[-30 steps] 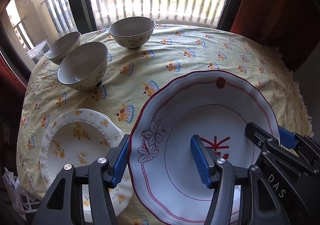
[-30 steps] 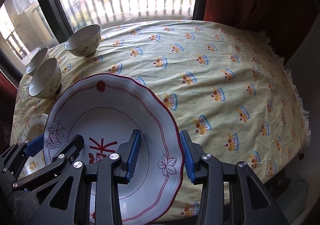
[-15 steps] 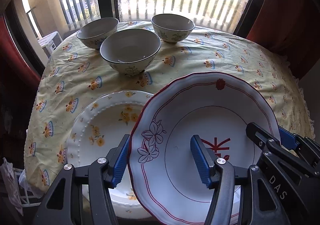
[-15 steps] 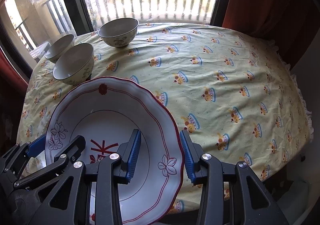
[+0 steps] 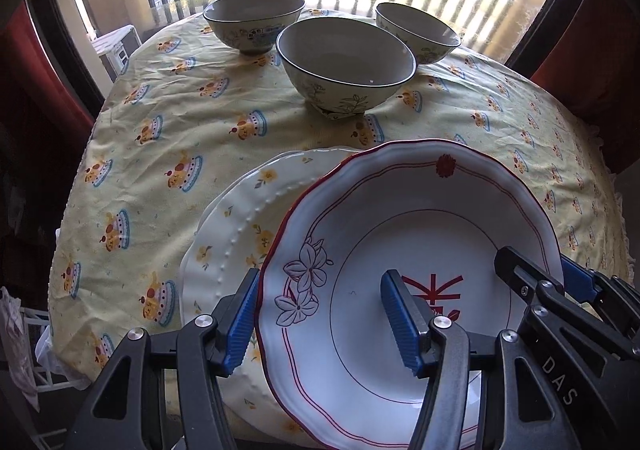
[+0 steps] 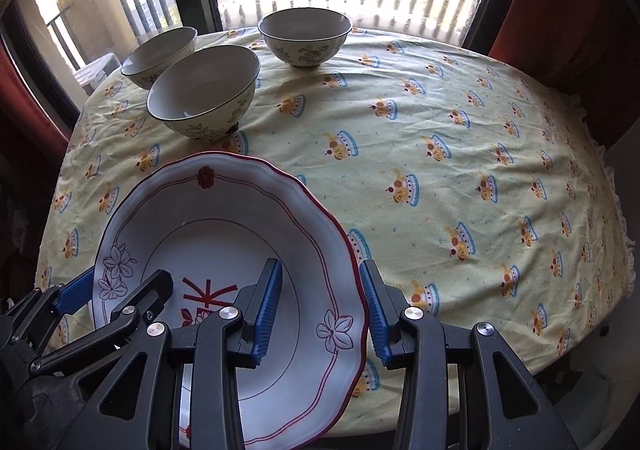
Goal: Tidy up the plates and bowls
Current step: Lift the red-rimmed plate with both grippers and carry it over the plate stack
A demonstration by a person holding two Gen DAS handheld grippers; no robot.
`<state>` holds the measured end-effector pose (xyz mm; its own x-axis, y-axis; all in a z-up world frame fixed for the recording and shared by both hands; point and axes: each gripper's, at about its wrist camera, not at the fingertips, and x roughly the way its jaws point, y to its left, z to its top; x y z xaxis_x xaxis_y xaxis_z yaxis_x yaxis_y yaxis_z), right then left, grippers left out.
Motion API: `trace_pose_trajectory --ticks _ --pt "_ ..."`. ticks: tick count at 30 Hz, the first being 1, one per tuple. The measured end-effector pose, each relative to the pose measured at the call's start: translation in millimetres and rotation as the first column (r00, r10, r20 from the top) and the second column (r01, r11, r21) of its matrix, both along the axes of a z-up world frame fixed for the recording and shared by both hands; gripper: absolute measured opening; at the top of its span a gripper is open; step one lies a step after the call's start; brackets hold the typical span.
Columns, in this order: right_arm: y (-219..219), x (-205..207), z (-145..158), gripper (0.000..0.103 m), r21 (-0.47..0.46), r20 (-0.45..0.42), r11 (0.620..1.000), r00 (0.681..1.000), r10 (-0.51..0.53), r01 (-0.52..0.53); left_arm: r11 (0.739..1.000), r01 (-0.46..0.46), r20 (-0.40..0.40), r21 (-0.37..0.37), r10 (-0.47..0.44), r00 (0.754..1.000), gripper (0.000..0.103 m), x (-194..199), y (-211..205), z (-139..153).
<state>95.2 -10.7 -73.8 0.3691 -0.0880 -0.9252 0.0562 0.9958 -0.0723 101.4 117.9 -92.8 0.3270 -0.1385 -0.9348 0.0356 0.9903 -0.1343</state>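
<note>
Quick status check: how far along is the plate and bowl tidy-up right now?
Nothing looks stacked yet. In hand: the left gripper and right gripper carry the red-rimmed plate, partly over the yellow-flowered plate. Left: set it down there, then gather the three bowls, each standing separately.
</note>
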Motion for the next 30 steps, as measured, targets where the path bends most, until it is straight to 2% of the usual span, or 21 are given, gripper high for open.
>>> trace_pose_trajectory --ticks 11,19,23,28,30 --pt "6 15 -22 0.045 -0.025 -0.071 1.000 0.997 -0.004 0.002 1.000 0.013 -0.042 0.020 -0.012 0.999 0.060 12 1 -18" --pt "11 20 -23 0.044 -0.022 -0.060 1.000 0.998 0.019 -0.021 1.000 -0.003 -0.051 0.023 0.004 0.999 0.061 15 5 -22" --pt "8 18 -20 0.044 0.014 -0.052 0.999 0.998 0.035 -0.035 1.000 -0.001 -0.053 0.029 0.003 0.999 0.062 14 4 -23" --pt "-5 11 -8 0.044 0.004 -0.012 1.000 1.000 -0.007 0.007 1.000 -0.006 -0.054 0.027 0.008 0.998 0.062 14 3 -23" --pt "-9 9 -4 0.040 0.019 -0.003 1.000 1.000 -0.010 0.010 1.000 -0.007 -0.053 0.029 0.008 0.999 0.063 13 3 -23"
